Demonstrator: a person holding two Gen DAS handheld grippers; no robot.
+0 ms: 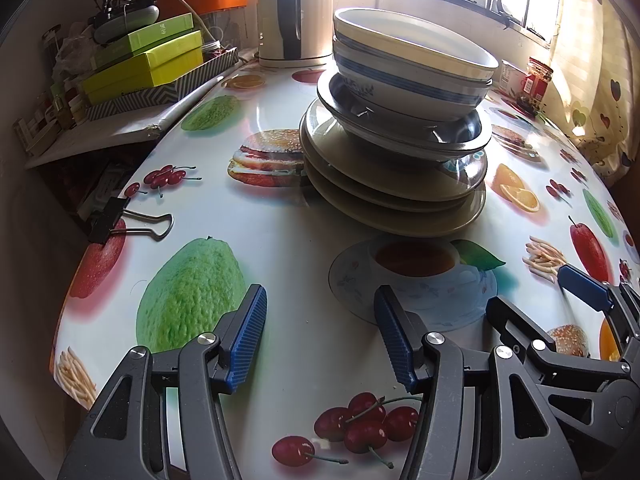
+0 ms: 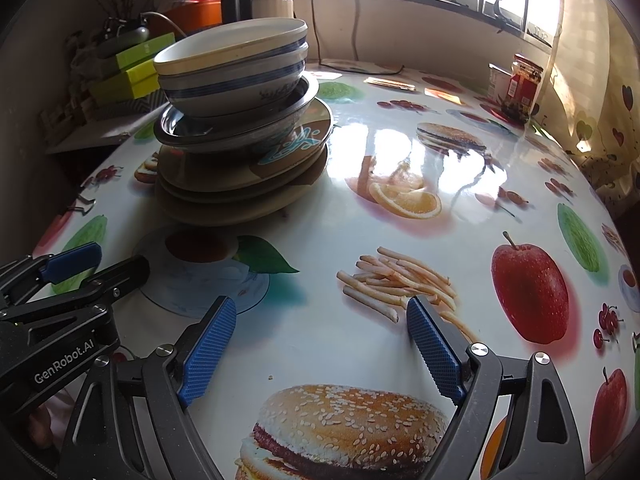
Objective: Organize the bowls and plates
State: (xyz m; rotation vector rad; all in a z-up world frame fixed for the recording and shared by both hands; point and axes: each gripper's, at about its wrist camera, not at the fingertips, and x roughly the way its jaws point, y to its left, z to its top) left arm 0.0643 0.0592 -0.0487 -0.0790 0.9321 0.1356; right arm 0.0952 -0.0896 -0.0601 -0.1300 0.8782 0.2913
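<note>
Two grippers hang released over a fruit-print table, with one leaning stack of dishes ahead.
On the tablecloth (image 1: pixel 304 240) the stack has blue-striped bowls (image 1: pixel 412 68) on top, a metal bowl (image 1: pixel 460 136) beneath them and tan plates (image 1: pixel 384 192) at the bottom. Left gripper (image 1: pixel 320 332) and right gripper (image 2: pixel 320 344) both stand spread, nothing between their blue pads, near the stack but apart from it. A binder clip (image 1: pixel 120 220) grips the cloth's edge.

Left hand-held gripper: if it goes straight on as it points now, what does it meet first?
Probably the tablecloth: the left hand-held gripper points downward, open and empty. The stack of plates and bowls lies farther ahead; depth is unclear.
</note>
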